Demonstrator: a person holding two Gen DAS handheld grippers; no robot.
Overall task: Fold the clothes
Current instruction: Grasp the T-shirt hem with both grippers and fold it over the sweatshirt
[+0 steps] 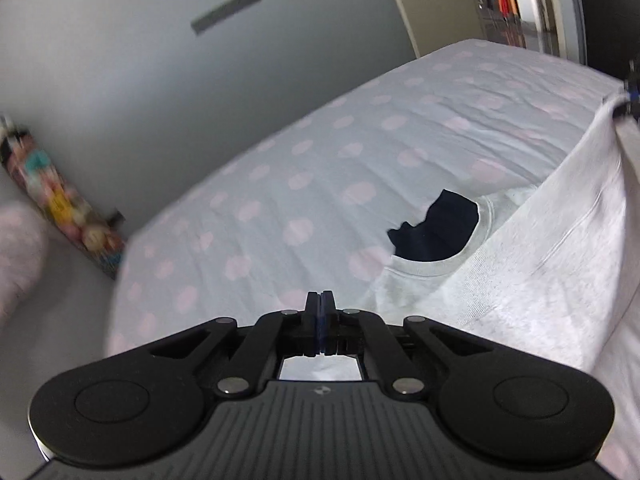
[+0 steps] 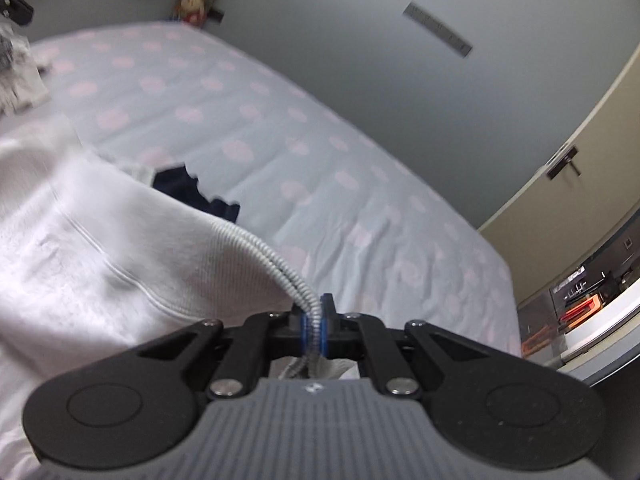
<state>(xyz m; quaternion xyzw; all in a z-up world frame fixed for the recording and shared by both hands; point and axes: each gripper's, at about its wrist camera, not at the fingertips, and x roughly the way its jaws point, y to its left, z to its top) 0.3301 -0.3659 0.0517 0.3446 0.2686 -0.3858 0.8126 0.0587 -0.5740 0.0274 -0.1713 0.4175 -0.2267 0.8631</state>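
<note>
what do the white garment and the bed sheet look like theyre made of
White garment: looks like thick knit cotton, sweatshirt-style, matte; its ribbed hem is pinched in the right gripper.
Bed sheet: thin woven fabric, probably cotton, matte pale blue with pink dots, finely wrinkled.

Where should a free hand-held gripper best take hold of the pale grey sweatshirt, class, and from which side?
Grip the ribbed hem, as the right hand-held gripper already does. That edge is thick, raised off the bed and stands clear, so come from the open bed side, fingers straddling the rim. The neckline lies flat, harder to pinch.
</note>
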